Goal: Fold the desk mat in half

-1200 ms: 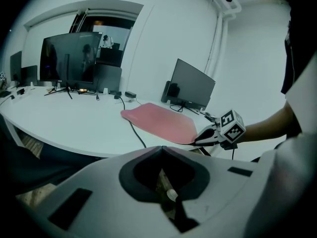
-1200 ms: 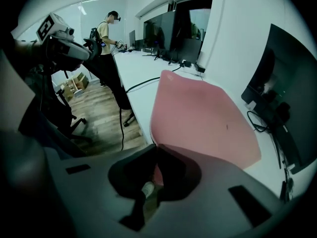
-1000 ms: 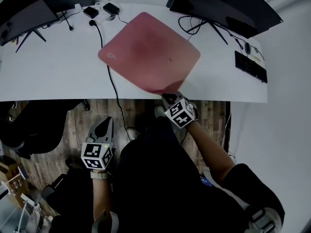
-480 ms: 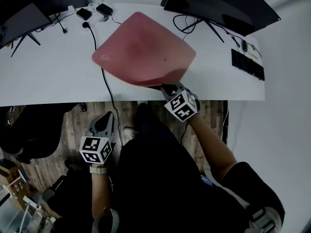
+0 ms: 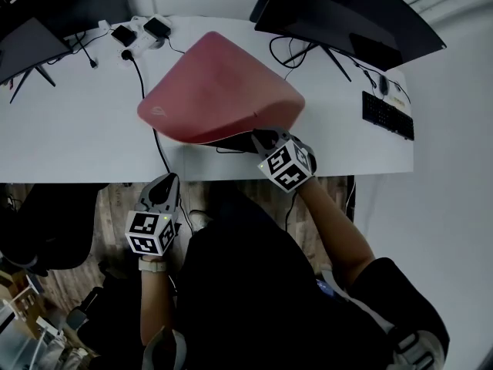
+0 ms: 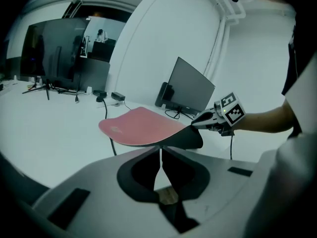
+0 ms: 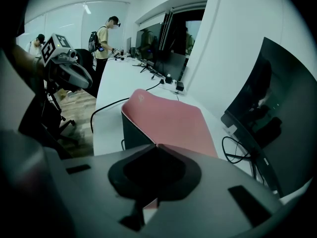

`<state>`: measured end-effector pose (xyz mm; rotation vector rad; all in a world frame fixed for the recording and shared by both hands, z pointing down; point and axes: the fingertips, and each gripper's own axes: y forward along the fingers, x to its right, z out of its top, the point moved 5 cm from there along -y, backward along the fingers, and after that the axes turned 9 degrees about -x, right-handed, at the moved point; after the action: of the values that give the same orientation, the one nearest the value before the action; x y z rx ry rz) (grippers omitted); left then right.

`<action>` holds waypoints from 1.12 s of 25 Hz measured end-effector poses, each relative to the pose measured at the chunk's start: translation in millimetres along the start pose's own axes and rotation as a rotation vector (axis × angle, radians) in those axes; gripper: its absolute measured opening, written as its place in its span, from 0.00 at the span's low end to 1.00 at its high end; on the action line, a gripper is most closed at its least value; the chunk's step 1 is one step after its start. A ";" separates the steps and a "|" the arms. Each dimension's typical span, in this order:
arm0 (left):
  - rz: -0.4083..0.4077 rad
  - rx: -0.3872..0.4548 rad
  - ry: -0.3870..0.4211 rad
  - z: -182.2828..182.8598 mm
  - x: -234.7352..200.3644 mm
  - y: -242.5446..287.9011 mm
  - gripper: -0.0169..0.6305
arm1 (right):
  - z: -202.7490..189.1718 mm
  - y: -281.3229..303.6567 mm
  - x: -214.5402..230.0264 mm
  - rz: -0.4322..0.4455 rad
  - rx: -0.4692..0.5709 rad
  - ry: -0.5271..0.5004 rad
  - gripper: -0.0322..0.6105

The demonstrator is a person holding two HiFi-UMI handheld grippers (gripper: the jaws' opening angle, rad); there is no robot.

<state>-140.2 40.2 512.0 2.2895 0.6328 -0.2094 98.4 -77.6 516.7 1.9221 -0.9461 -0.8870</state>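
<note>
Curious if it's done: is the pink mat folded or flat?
Partly lifted, not folded: the right gripper holds up a corner of the mat, dark underside showing.

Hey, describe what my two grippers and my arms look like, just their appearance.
The left gripper and the right gripper both have grey bodies tapering to dark jaws. Each carries a white cube printed with black square markers, with a small green light on it. The person wears a dark short-sleeved top.

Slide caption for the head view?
Right gripper holds a corner of the pink desk mat raised off the desk; left gripper hangs shut.
</note>
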 end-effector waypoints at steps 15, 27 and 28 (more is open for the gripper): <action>0.026 -0.102 0.063 58.5 -38.6 67.1 0.15 | 40.4 24.3 75.6 -0.013 0.010 -0.058 0.09; 0.052 -0.226 0.166 81.4 -68.0 113.8 0.33 | 68.1 56.2 113.6 0.018 0.023 -0.109 0.09; 0.048 -0.239 0.182 83.2 -69.0 118.2 0.33 | 71.0 58.7 117.8 0.018 0.025 -0.114 0.09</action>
<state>-137.7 -115.7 548.4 2.1038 0.6561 0.0947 78.4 -225.6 509.4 1.8973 -1.0441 -0.9866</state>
